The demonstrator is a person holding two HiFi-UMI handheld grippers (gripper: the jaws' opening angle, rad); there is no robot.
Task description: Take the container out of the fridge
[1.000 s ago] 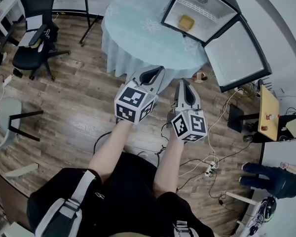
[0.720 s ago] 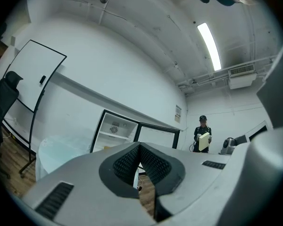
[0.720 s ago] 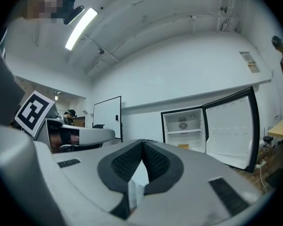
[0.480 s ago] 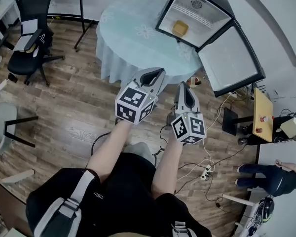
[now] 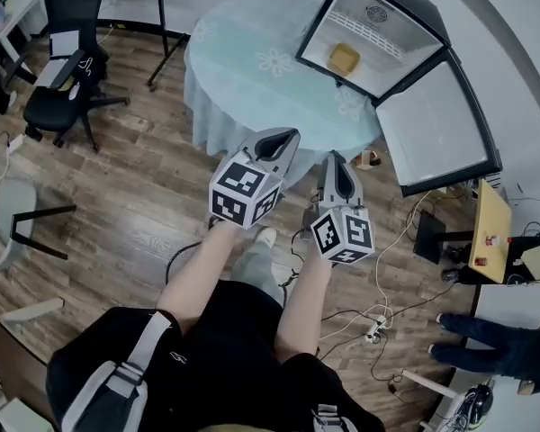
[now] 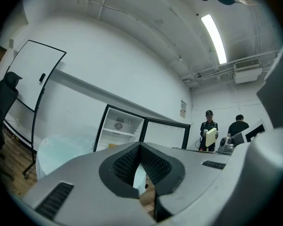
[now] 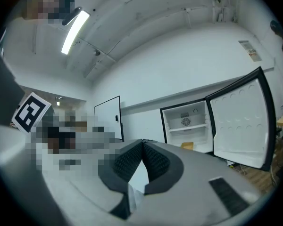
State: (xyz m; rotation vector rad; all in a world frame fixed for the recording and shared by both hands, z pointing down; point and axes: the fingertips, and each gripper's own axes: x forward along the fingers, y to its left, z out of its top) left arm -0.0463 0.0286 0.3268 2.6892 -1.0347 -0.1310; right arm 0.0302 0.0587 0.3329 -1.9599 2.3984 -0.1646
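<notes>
Left claw: my left claw is clenched shut with nothing in it; the pads meet along their whole ribbed faces in the left gripper view.
Right claw: my right claw is likewise clenched and empty, just beside the left one, both held out in front of my body over the wooden floor.
Container: the small yellow container sits inside the open fridge, on the compartment floor below the white shelf.
Direction from the claws: it lies ahead and a little to my right, well apart from both tips, with the round tabletop and its pale cloth between us.
Nearer claw: I judge the right one nearer, since the fridge mouth stands on that side and almost in line with where it points.
Long axis: the container looks roughly square from here, so I cannot tell a long side to grasp across.
Door: the fridge door is swung wide to the right, clear of the opening.
Coming move: probably a walk round or up to the tabletop, then unclenching the right claw before reaching in under the shelf.
</notes>
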